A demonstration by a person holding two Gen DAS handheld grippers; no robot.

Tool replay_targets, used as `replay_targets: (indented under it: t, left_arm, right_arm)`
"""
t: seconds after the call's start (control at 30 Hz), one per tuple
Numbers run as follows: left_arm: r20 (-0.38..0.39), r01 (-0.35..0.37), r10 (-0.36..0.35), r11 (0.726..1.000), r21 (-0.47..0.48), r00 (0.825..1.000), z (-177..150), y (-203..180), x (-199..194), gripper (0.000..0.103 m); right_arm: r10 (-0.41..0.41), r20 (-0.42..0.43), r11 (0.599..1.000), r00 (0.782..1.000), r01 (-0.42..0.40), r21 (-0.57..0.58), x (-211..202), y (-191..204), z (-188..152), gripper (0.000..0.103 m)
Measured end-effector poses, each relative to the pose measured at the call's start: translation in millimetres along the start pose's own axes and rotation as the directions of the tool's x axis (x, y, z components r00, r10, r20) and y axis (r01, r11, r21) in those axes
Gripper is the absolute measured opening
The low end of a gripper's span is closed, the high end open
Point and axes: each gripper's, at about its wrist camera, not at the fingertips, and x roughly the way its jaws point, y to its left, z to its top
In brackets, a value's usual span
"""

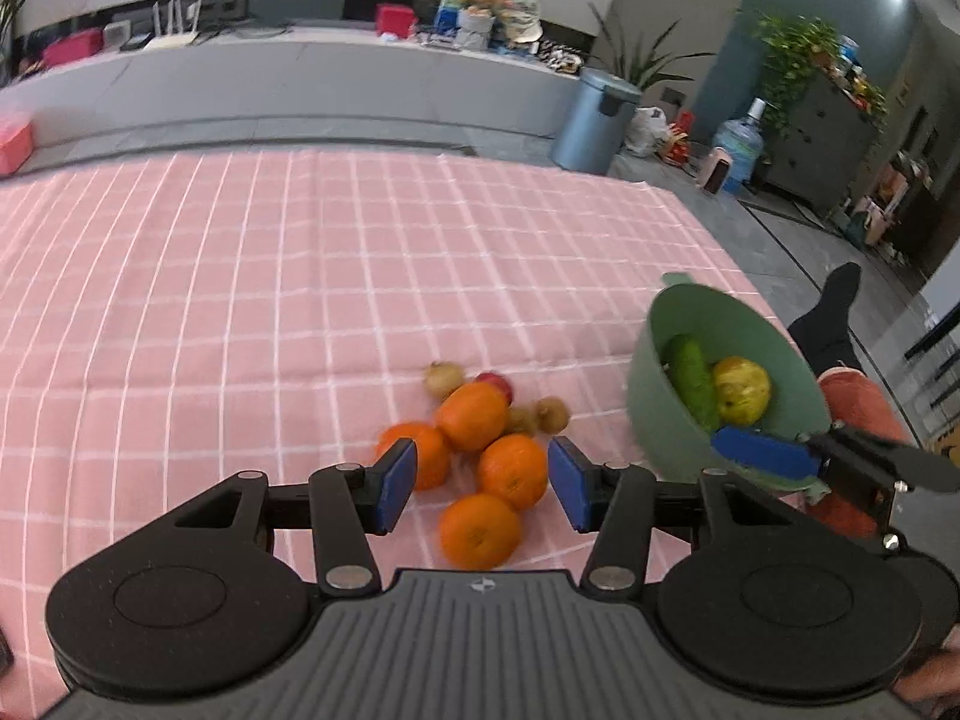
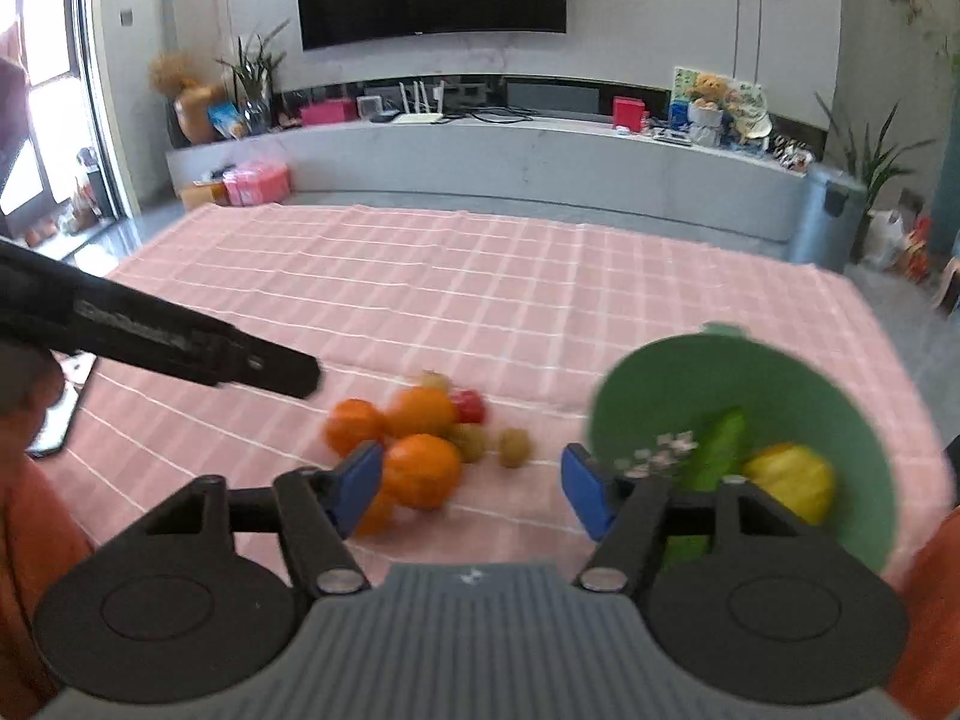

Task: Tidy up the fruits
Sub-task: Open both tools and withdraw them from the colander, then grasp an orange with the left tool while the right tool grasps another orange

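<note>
Left gripper (image 1: 481, 483): released, blue pads spread wide, nothing between them, poised over a cluster of oranges (image 1: 474, 414) at lower centre of the left wrist view. Four oranges lie touching one another on the pink checked cloth (image 1: 240, 276). Behind them, a red fruit (image 1: 497, 385) and three small brownish fruits (image 1: 552, 412).

Right gripper (image 2: 472, 495): released in its own view, pads well apart. In the left wrist view one of its blue pads sits against the near rim of the green bowl (image 1: 654, 408), lower right of frame; whether it presses the rim cannot be told. The bowl is tilted, holding a green fruit (image 1: 693, 381) and a yellow fruit (image 1: 743, 390), touching.
</note>
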Motion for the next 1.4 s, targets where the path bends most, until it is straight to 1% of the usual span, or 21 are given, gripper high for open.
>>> replay_targets:
  t: [0.07,0.13,0.17,0.27,0.33,0.4,0.57,0.7,0.77,0.83,0.87,0.93,1.1,1.23,1.4]
  left_arm:
    - [-0.01,0.018,-0.018,1.0,-0.004,1.0,-7.8,3.6,5.1,0.057]
    - [-0.017,0.032,-0.032,0.999,0.008,0.999,-17.0,6.8,6.3,0.057]
    - [-0.022,0.034,-0.034,0.999,0.019,0.999,-22.1,8.9,7.8,0.057]
    - [-0.038,0.028,-0.027,0.999,0.045,0.999,-32.3,8.9,17.4,0.057]
    - [-0.052,0.041,-0.038,0.998,0.053,0.998,-36.1,7.5,26.2,0.057]
    - [-0.058,0.04,-0.036,0.997,0.068,0.998,-40.8,5.6,33.8,0.057]
    - [-0.077,0.0,0.01,0.991,0.135,0.997,-53.6,-0.3,50.0,0.057]
    - [-0.078,0.01,0.002,0.989,0.147,0.997,-58.7,-2.0,57.1,0.057]
    - [-0.067,0.011,-0.001,0.988,0.157,0.998,-60.3,-2.9,58.1,0.057]
    - [-0.059,0.019,-0.01,0.986,0.163,0.998,-61.9,-3.2,58.6,0.054]
    - [-0.055,0.023,-0.014,0.986,0.162,0.998,-62.0,-3.2,58.7,0.052]
    - [-0.048,0.03,-0.023,0.988,0.151,0.999,-61.9,-2.8,59.4,0.051]
    - [-0.052,0.049,-0.043,0.992,0.116,0.998,-61.1,4.1,56.4,0.049]
    - [-0.063,0.045,-0.04,0.996,0.073,0.997,-59.3,11.3,51.8,0.049]
    - [-0.07,0.028,-0.024,0.998,0.065,0.997,-59.6,15.1,47.4,0.048]
  right_arm:
    - [0.006,0.001,1.0,1.0,-0.006,0.011,6.7,8.6,-4.7,0.048]
    - [-0.002,-0.01,1.0,1.0,0.003,0.01,15.2,11.3,-8.8,0.046]
    - [-0.002,-0.022,1.0,1.0,0.002,0.007,20.2,11.2,-10.1,0.041]
    - [0.007,-0.054,1.0,0.999,-0.006,0.02,30.6,4.4,-14.2,0.032]
    - [0.014,-0.067,0.999,0.998,-0.012,0.036,36.9,-0.5,-15.7,0.029]
    - [0.028,-0.071,0.998,0.997,-0.024,0.053,40.9,-5.1,-15.7,0.028]
    - [0.066,-0.071,0.995,0.995,-0.06,0.081,51.0,-11.9,-14.9,0.029]
    - [0.1,-0.075,0.99,0.992,-0.092,0.103,59.5,-14.0,-14.9,0.03]
    - [0.116,-0.078,0.987,0.99,-0.107,0.116,64.1,-13.7,-13.7,0.033]
    - [0.125,-0.078,0.985,0.989,-0.115,0.126,68.2,-11.7,-13.4,0.038]
    - [0.128,-0.078,0.984,0.989,-0.117,0.131,70.5,-11.3,-13.1,0.042]
    - [0.131,-0.077,0.983,0.988,-0.119,0.143,74.5,-11.1,-12.9,0.043]
    - [0.155,-0.081,0.971,0.985,-0.136,0.198,87.0,-15.7,-11.0,0.044]
    - [0.162,-0.099,0.965,0.982,-0.136,0.225,98.7,-16.1,-12.1,0.046]
    - [0.182,-0.107,0.954,0.978,-0.149,0.261,110.8,-16.1,-14.6,0.046]
